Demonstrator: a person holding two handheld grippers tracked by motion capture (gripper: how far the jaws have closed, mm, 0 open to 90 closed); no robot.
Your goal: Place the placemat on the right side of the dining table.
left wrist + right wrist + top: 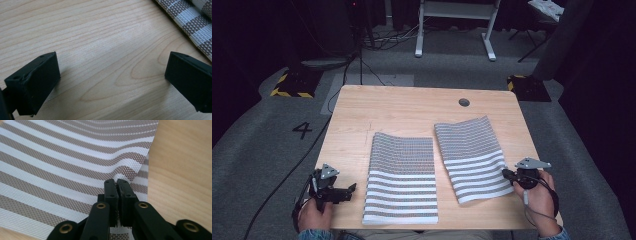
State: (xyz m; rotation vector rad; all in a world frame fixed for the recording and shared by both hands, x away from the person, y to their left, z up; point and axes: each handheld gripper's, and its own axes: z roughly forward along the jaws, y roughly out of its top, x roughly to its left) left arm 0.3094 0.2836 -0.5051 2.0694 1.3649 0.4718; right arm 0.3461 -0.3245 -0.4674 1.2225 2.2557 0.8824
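Two striped woven placemats lie side by side on a pale wooden surface (412, 107), and the work in hand is a grip on the right placemat (472, 152). The right gripper (508, 174) has its fingers (111, 192) pressed together on that mat's edge, which rises in a soft ridge just ahead of them while the rest of the weave lies flat. The left placemat (402, 177) sits square and untouched, just beside the right one and nearer the person. Beyond the left placemat's outer edge, the left gripper (349, 189) rests low over bare wood with its fingers (35, 82) spread wide and nothing between them; a corner of checked weave shows just past one of them. Judged from this, the pinch is thin and close to the border, so the step should go best with a slow, level lift or pull that keeps the weave from slipping out of the fingers. Dragging the right placemat across its neighbour could skew both, so it probably wants lifting clear of the left placemat first.
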